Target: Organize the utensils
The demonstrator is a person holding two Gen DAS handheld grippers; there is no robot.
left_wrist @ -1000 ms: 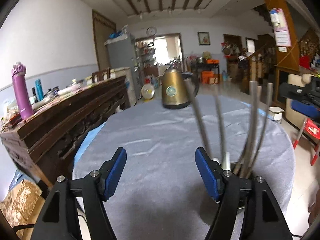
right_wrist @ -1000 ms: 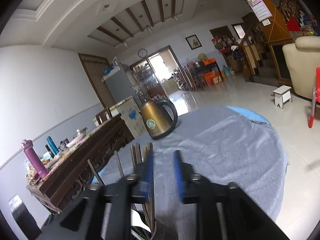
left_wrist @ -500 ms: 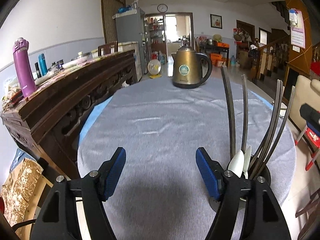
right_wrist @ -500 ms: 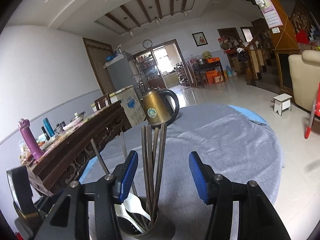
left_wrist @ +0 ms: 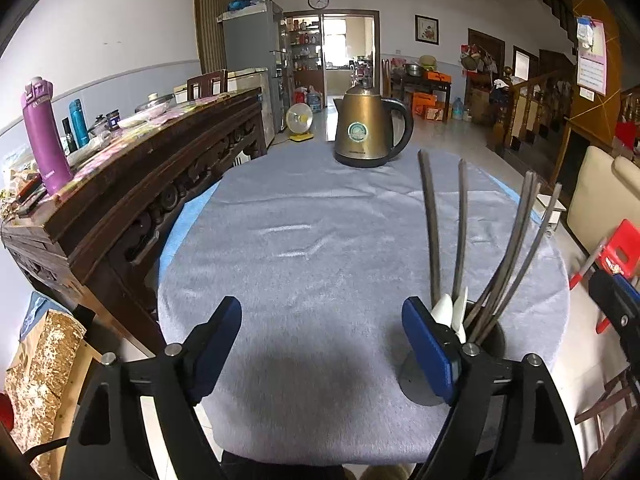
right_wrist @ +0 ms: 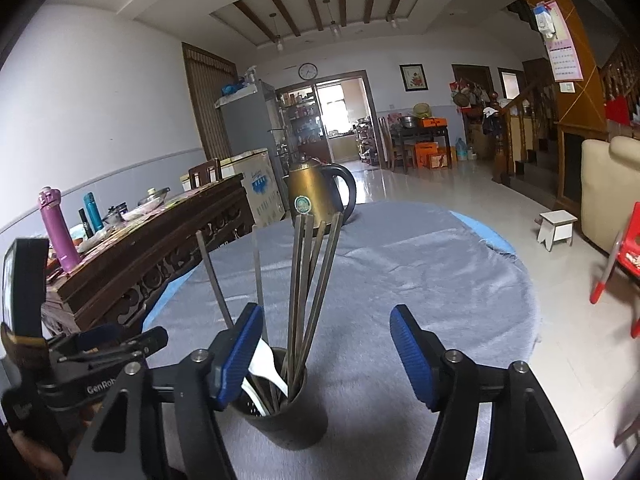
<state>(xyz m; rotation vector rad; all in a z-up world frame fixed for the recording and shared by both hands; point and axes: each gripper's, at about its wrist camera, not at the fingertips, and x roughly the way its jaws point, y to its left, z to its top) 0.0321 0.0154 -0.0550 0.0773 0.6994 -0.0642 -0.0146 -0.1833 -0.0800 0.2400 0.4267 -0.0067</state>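
A dark utensil cup [right_wrist: 292, 420] stands near the front edge of the round table. It holds several metal chopsticks [right_wrist: 310, 288] and white spoons [right_wrist: 264, 364]. In the left wrist view the cup [left_wrist: 490, 336] sits behind my right finger, with the chopsticks [left_wrist: 508, 248] fanning upward. My left gripper [left_wrist: 322, 344] is open and empty, to the left of the cup. My right gripper [right_wrist: 326, 354] is open and empty, its jaws either side of the cup from behind.
A brass kettle [left_wrist: 370, 128] stands at the table's far edge. The table has a grey cloth [left_wrist: 312, 240]. A carved wooden sideboard [left_wrist: 132, 184] with bottles runs along the left. A red chair [right_wrist: 624, 264] and cream sofa [right_wrist: 608, 184] are on the right.
My right gripper has opened from nearly shut to wide open. Both cameras have tilted down and pulled back, so the cup and utensils show more fully.
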